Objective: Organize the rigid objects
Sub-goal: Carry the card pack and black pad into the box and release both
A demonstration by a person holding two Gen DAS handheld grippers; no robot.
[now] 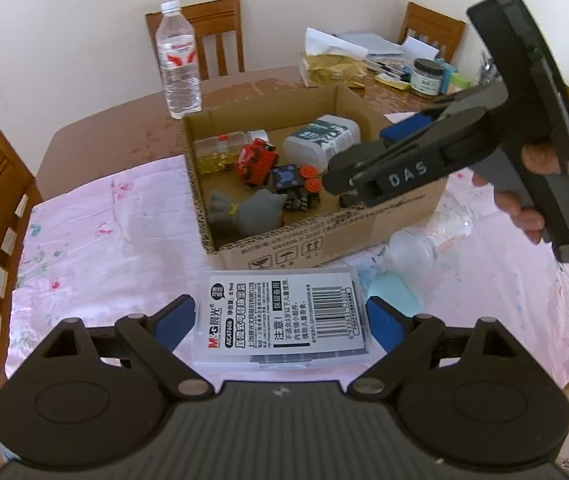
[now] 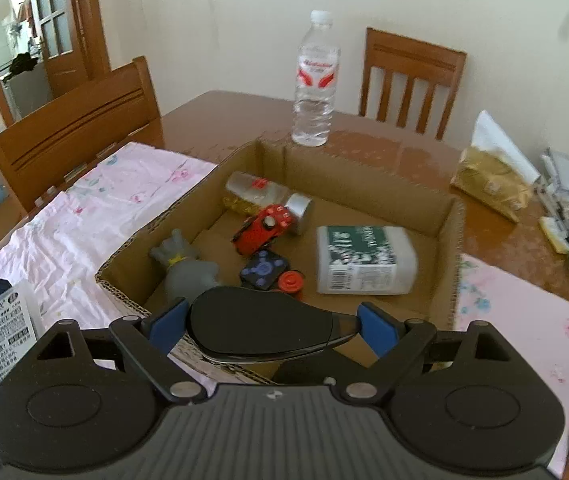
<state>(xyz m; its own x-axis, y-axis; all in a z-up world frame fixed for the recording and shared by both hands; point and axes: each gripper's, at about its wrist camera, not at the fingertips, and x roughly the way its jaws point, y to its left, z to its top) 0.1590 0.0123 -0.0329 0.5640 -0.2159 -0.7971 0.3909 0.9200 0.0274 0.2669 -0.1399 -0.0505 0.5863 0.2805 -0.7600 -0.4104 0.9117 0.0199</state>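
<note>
My left gripper (image 1: 280,318) is clamped on a clear plastic case (image 1: 284,316) with a barcode label, held above the pink cloth (image 1: 96,240) just short of the cardboard box (image 1: 324,240). My right gripper (image 2: 270,326) grips a black computer mouse (image 2: 260,322) over the box's near edge; toys and a white bottle (image 2: 364,260) lie inside.

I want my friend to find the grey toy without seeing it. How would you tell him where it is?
Look for the open cardboard box on the wooden table, in front of the tall water bottle. In its near left corner lies the grey rubber animal toy with a yellow bow. It is the only soft grey thing there; beside it are a red toy car and a blue-dotted black cube.
</note>
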